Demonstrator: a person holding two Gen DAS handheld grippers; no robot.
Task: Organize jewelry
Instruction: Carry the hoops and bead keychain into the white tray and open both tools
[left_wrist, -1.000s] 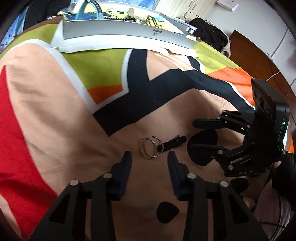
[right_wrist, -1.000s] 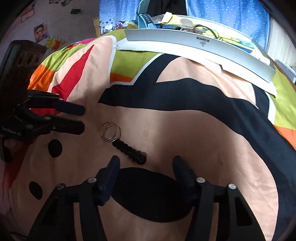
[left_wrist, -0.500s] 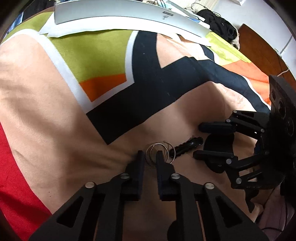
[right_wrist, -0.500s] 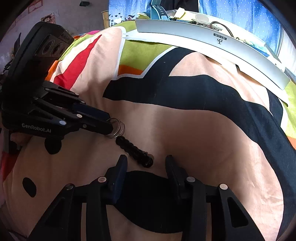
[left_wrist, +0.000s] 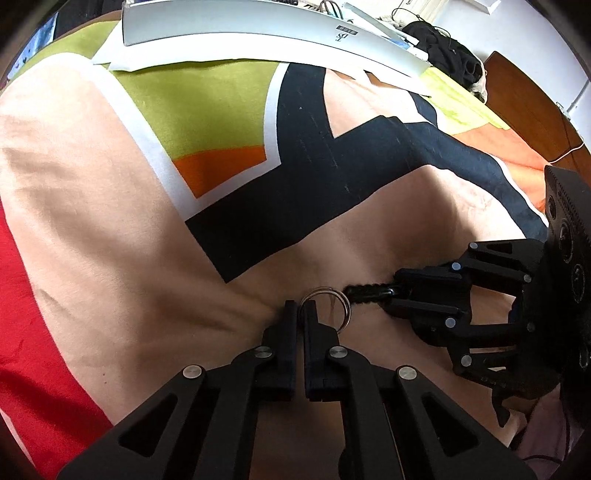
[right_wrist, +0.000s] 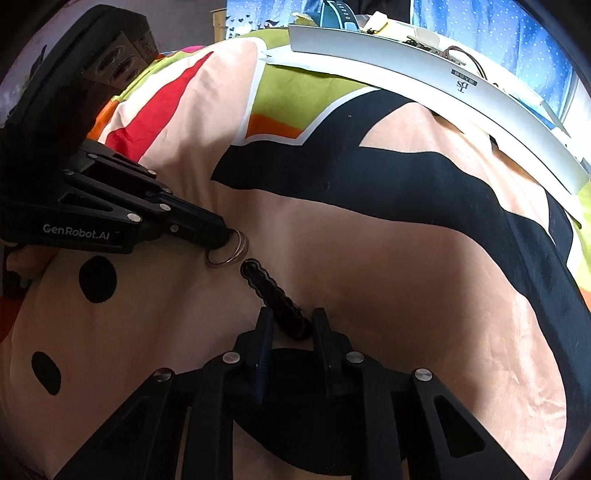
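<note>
A bright patterned bedspread (left_wrist: 110, 221) covers the bed. On it, the right gripper (right_wrist: 291, 321) has its jaws narrowly spread around a black beaded bracelet (right_wrist: 273, 291). The left gripper (left_wrist: 300, 310) pinches two thin metal rings (left_wrist: 332, 301) beside it.

The bedspread (left_wrist: 110, 229) is showing broad flat blocks of peach, red, olive green, orange and black with white borders, plus black dots at the lower left of the right wrist view. Both the left gripper (left_wrist: 300, 308) and the right gripper (right_wrist: 291, 325) are looking matte black. The rings (left_wrist: 327, 304) are gleaming silver; the ribbed bar (right_wrist: 275, 297) is appearing glossy black. At the upper edge, a tray (left_wrist: 258, 31) is showing pale grey.
</note>
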